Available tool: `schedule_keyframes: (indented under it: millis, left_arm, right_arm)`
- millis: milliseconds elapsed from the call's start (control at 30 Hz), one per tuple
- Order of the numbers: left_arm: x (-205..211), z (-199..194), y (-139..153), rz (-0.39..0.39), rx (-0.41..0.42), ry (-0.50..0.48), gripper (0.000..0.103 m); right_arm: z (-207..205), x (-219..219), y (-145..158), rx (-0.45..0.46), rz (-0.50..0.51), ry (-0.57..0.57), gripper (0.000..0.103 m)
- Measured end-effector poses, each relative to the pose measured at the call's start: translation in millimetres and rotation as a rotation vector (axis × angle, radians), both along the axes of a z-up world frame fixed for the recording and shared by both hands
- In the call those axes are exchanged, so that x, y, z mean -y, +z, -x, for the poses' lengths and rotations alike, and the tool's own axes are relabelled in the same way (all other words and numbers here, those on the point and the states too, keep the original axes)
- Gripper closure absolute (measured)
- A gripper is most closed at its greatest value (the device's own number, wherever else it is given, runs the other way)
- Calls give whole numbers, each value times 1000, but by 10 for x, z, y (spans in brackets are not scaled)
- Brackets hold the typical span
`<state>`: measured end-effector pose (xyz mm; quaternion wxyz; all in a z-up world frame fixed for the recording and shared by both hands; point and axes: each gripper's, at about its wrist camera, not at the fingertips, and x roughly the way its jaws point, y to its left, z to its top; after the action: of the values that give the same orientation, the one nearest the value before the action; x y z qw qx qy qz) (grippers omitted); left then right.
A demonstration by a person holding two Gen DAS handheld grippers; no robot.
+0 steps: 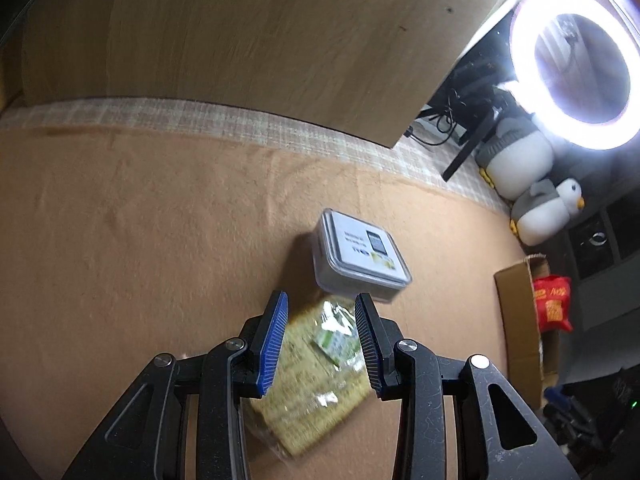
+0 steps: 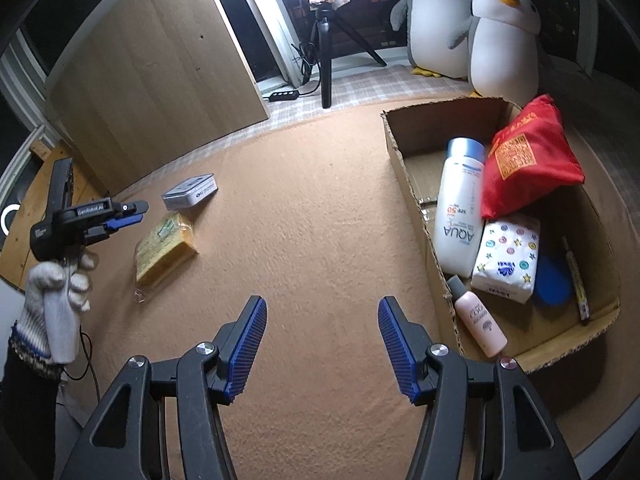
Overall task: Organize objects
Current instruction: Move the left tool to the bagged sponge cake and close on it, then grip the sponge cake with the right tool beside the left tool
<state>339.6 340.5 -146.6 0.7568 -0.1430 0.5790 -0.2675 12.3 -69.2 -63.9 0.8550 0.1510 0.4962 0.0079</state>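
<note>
A yellow packet in clear wrap (image 1: pixel 320 380) (image 2: pixel 164 248) lies flat on the tan cloth. Just beyond it sits a grey tin with a printed label (image 1: pixel 360 256) (image 2: pixel 190 192). My left gripper (image 1: pixel 321 300) (image 2: pixel 136 214) hovers over the packet with its blue pads apart and touching nothing. A gloved hand (image 2: pixel 60 296) holds it. My right gripper (image 2: pixel 322 302) stands open over bare cloth, left of a cardboard box (image 2: pixel 404 172) (image 1: pixel 516 320). That box holds a white AQUA bottle (image 2: pixel 456 216), a red pouch (image 2: pixel 528 164) (image 1: pixel 554 300), a tissue pack (image 2: pixel 508 256) and a small pink bottle (image 2: pixel 478 320).
A wooden board (image 2: pixel 160 92) (image 1: pixel 260 40) leans at the back of the cloth. A ring light (image 1: pixel 580 68) on a black tripod (image 2: pixel 326 60) and two plush penguins (image 2: pixel 472 24) (image 1: pixel 532 184) stand behind. A power strip (image 2: pixel 284 95) lies by the tripod.
</note>
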Motion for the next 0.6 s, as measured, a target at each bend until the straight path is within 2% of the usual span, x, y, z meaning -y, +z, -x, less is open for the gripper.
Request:
schedule_keyframes:
  millis: [233,333,600]
  left_arm:
    - [42,-128,-188,3,-24,-13,64]
    - [96,-104,-242,2,-38,-39,61]
    - [193,24,-295,12,-40,-76,63]
  right_arm:
    - [48,35,-4,-10,1,-26,49]
    - [47,33,-8,-15,-1,-29,49]
    - [-9,-20,-31,-22,-9,-11,49]
